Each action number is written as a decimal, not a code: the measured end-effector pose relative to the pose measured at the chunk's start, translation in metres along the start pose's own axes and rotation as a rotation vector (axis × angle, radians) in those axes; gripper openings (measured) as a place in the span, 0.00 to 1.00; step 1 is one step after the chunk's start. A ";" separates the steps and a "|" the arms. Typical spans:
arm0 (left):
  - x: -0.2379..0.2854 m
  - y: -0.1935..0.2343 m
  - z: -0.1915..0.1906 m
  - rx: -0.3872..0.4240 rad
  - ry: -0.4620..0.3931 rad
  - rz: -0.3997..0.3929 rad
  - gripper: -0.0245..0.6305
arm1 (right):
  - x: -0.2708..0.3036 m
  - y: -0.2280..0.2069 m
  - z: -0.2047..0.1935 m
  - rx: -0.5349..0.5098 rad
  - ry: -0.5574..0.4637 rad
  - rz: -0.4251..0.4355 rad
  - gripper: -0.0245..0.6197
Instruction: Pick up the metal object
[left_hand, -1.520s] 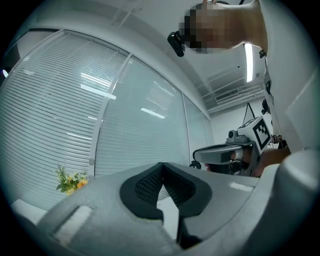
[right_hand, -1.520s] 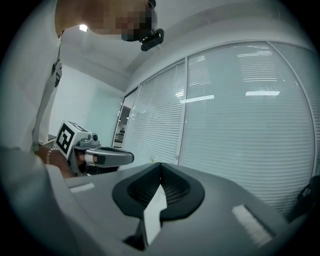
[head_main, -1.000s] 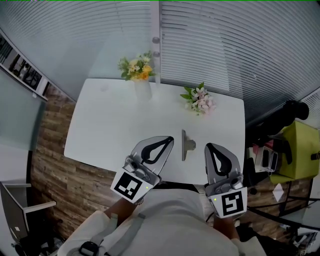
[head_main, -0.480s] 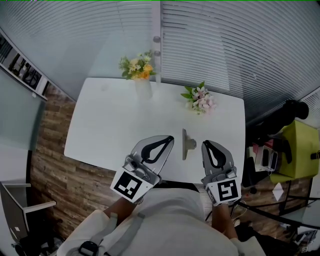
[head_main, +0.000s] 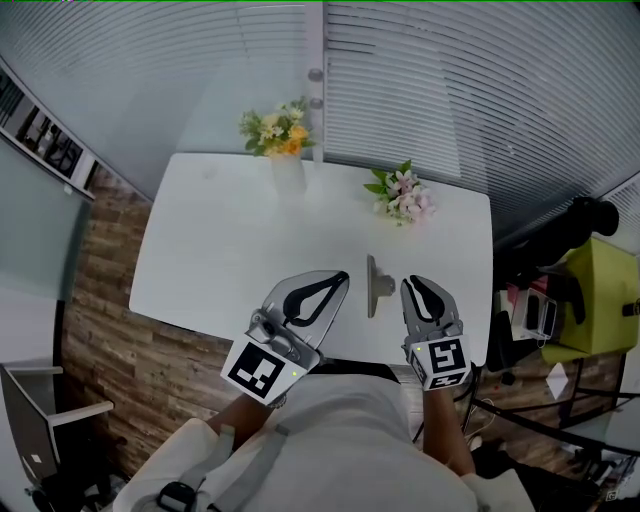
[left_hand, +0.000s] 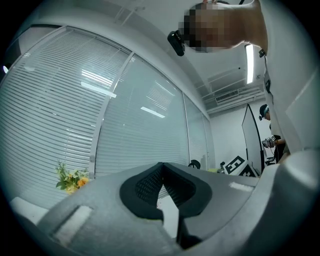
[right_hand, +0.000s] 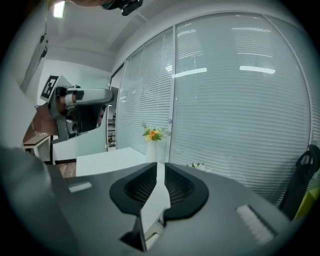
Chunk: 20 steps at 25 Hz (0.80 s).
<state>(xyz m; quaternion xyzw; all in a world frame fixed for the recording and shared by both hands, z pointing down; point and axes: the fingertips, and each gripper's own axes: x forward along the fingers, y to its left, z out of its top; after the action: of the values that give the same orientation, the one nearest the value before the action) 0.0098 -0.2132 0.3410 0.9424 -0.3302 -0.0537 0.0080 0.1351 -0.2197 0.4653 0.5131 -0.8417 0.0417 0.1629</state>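
The metal object (head_main: 377, 287), a thin grey upright piece on a small round foot, stands near the front edge of the white table (head_main: 220, 250). It lies between my two grippers and touches neither. My left gripper (head_main: 343, 276) hovers just left of it, and its tips meet in the left gripper view (left_hand: 161, 166). My right gripper (head_main: 412, 284) sits just right of the object at the table's edge. Its jaws have just been opening: a narrow slit shows between them in the right gripper view (right_hand: 160, 167), with nothing in it.
A white vase of yellow flowers (head_main: 283, 150) stands at the table's far edge. A pink flower bunch (head_main: 402, 197) lies at the far right. Blinds cover the glass wall behind. A yellow-green seat (head_main: 600, 300) and clutter sit right of the table.
My right gripper has come down and moved left, closer to the metal object, and its jaws have parted a little. The left gripper and the object have stayed put.
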 end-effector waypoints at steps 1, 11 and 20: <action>0.000 0.000 0.000 -0.002 0.001 -0.001 0.05 | 0.002 -0.001 -0.007 0.006 0.010 -0.001 0.12; 0.002 0.002 0.000 0.003 0.004 -0.007 0.05 | 0.023 -0.012 -0.086 0.043 0.115 -0.007 0.15; 0.005 0.002 -0.001 0.002 0.007 -0.003 0.05 | 0.040 -0.025 -0.141 0.087 0.192 -0.011 0.16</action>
<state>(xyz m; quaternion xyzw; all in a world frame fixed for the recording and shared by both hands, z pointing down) 0.0124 -0.2174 0.3417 0.9431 -0.3287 -0.0503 0.0082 0.1732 -0.2322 0.6089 0.5179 -0.8167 0.1262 0.2208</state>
